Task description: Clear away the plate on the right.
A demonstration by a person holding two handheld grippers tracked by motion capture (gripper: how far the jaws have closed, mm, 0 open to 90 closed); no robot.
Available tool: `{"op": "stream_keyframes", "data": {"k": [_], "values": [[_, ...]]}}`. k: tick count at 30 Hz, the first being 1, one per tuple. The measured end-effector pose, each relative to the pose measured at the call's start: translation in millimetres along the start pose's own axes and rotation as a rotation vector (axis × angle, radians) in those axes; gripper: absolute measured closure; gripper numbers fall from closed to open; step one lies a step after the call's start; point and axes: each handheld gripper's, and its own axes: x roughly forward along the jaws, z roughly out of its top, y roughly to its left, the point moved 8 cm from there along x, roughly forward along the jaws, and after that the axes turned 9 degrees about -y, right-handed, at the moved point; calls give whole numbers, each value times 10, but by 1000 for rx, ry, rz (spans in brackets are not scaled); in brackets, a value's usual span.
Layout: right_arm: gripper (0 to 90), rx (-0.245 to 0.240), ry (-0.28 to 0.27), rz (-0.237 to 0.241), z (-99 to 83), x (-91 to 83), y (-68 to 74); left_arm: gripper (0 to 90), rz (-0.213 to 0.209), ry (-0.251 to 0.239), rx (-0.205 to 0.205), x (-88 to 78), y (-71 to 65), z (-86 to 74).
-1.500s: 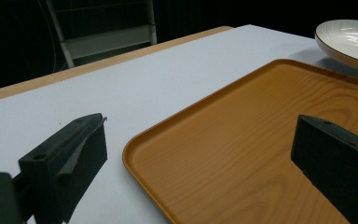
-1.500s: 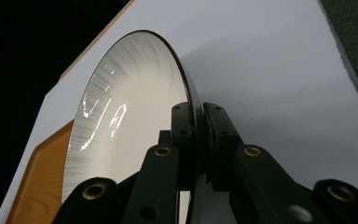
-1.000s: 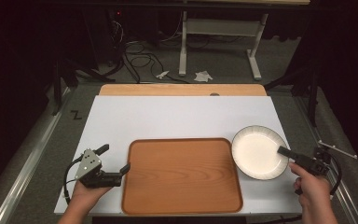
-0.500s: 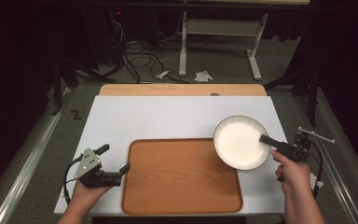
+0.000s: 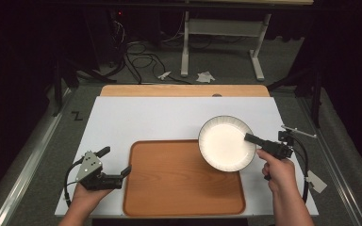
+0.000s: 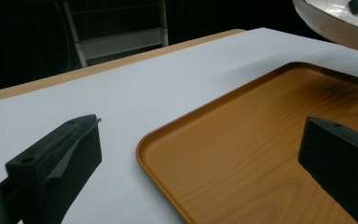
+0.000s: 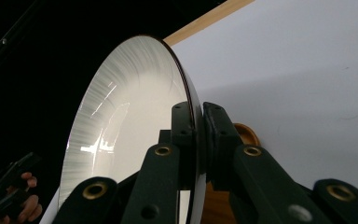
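right gripper (image 5: 250, 138) clamped on the near-right rim of the white plate (image 5: 226, 143), carried over the tray's far-right corner, most of it off to the left of the fingers. wooden tray (image 5: 179, 181) bare, nothing on it (plate likewise bare). left gripper (image 5: 115, 165) spread wide at the tray's left edge, holding nothing.

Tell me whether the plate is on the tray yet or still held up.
Held up. The right gripper is shut on the plate rim, and the left gripper view shows the plate hanging clear above the tray corner.
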Motion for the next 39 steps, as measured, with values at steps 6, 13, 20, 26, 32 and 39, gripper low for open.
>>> {"op": "stream_keyframes", "data": {"k": [6, 13, 20, 26, 32, 39], "values": [[847, -11, 40, 18, -87, 87, 55, 3, 15, -9, 2, -75, 21, 11], [847, -20, 81, 49, -176, 219, 163, 3, 28, -9, 3, -126, 43, 2], [847, -26, 119, 75, -275, 369, 280, 3, 38, -13, 10, -183, 60, 6], [847, -48, 158, 86, -378, 478, 383, 3, 39, -11, 9, -215, 67, 0], [846, -69, 204, 93, -516, 567, 459, 3, 39, -13, 13, -230, 65, 8], [846, -71, 252, 102, -657, 647, 506, 3, 33, -12, 12, -205, 51, 5]]}}
